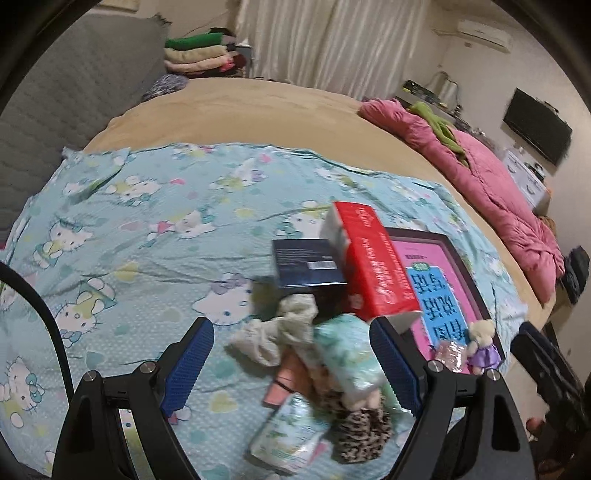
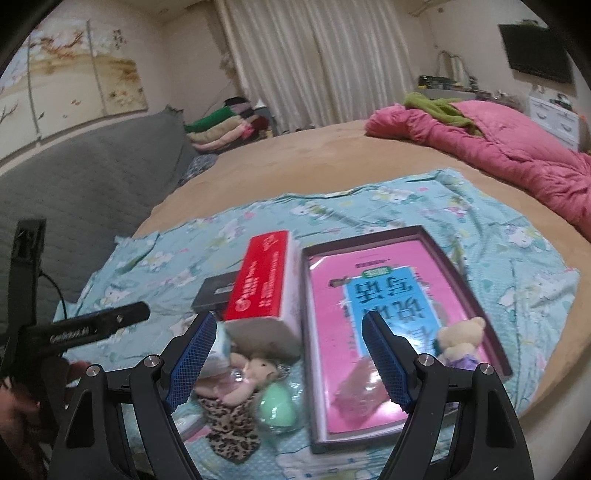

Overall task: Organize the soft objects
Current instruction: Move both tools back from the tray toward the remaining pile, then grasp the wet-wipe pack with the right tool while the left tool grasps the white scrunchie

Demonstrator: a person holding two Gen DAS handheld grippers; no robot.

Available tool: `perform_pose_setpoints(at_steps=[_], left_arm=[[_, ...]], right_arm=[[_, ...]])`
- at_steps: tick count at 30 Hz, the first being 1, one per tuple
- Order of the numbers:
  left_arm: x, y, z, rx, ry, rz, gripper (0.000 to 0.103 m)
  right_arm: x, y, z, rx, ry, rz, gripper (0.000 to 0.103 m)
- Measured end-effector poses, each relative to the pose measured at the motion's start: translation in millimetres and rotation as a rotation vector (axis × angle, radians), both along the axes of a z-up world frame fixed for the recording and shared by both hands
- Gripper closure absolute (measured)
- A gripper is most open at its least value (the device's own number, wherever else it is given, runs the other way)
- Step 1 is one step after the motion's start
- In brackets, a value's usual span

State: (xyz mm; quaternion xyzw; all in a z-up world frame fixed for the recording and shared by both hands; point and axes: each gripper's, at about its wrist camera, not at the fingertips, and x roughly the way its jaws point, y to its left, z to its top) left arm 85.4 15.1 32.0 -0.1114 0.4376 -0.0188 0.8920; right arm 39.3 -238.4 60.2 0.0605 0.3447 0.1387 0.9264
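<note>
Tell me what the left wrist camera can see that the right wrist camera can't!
Only the left wrist view shows the white air conditioner high on the wall and a crumpled pale cloth in the pile.

Only the right wrist view shows the wall painting above the grey sofa and a mint green egg-shaped thing.

Both show the red box, the tray with the pink book, the little teddy bear, the leopard-print cloth and the pink quilt.

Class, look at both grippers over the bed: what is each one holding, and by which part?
Nothing is held. The left gripper and the right gripper both hover with jaws open above the pile of objects.
</note>
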Motion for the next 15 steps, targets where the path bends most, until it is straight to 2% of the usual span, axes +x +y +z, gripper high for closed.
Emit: perform_pose_setpoints(at_steps=[5,10,15], left_arm=[[5.0,16.1,-12.8,0.005,0.010,0.017,0.017],[12.7,21.3,-33.4,0.014,0.041,-0.019,0.017],[22.6,27.3,-56.5,-0.016,0.079,-0.034,0.017]], right_arm=[[0.3,29.4,-8.8,-0.028,0.021,0.074,0.021],[0.6,53.9,-19.9,-0.053,0.042,0.133,0.021],[5.3,73.9,-34.4,-0.083,0.065,0.181,0.021]])
